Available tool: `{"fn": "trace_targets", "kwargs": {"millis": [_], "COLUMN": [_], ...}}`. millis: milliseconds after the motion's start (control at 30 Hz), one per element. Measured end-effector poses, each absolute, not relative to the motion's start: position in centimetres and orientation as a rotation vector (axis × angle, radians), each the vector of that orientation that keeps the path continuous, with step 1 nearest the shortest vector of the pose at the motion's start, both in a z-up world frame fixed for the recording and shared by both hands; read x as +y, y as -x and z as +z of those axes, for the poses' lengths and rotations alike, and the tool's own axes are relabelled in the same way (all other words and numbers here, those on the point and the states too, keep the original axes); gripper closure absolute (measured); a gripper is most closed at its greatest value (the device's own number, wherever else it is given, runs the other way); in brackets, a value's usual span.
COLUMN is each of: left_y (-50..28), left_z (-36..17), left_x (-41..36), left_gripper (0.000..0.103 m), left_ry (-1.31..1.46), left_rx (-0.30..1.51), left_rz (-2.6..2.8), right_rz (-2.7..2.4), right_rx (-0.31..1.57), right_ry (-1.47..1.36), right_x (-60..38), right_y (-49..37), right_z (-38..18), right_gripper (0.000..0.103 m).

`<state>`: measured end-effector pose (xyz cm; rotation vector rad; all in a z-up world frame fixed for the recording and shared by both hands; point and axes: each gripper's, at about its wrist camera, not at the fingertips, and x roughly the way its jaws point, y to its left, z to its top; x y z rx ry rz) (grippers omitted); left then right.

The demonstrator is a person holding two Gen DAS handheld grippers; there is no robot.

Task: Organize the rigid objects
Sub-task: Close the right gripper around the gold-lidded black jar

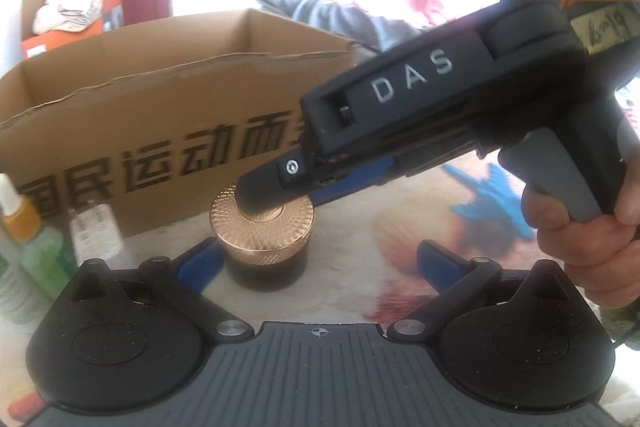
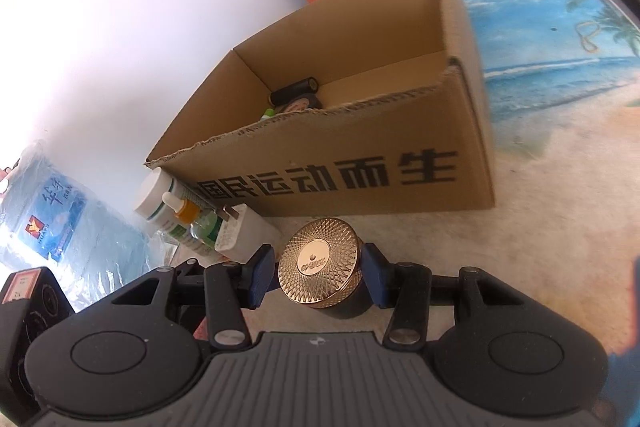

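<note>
My right gripper (image 2: 320, 273) has the gold-lidded jar (image 2: 322, 263) sitting square between its jaws, one blue pad at each side of the lid. The right pad touches the lid's edge; at the left pad I cannot tell whether there's contact. The jar stands upright on the bench (image 2: 540, 227), just in front of the cardboard box (image 2: 360, 179). From the left wrist view, my left gripper (image 1: 318, 263) hangs with its jaws wide and nothing in them, the jar (image 1: 262, 243) just ahead, nearer the left pad. The right gripper's finger (image 1: 260, 191) reaches across over the lid there. Bottles (image 2: 180, 215) and a white charger (image 2: 244, 231) crowd beside the box's left corner.
</note>
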<state>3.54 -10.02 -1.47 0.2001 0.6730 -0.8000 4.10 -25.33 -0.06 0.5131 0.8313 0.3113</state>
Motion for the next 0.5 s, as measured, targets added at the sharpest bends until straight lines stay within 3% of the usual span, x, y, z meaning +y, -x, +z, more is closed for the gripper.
{"fn": "trace_targets", "kwargs": {"millis": [500], "left_y": [-2.8], "left_z": [-2.2], "left_x": [-12.0], "left_gripper": [0.005], "left_ry": [-0.239], "left_rx": [0.669], "left_rz": [-0.848], "right_rz": [0.235], "right_rx": [0.808], "right_ry": [-0.653], "right_x": [-29.3], "right_y": [-0.3], "right_z": [-1.2], "right_gripper": [0.052]}}
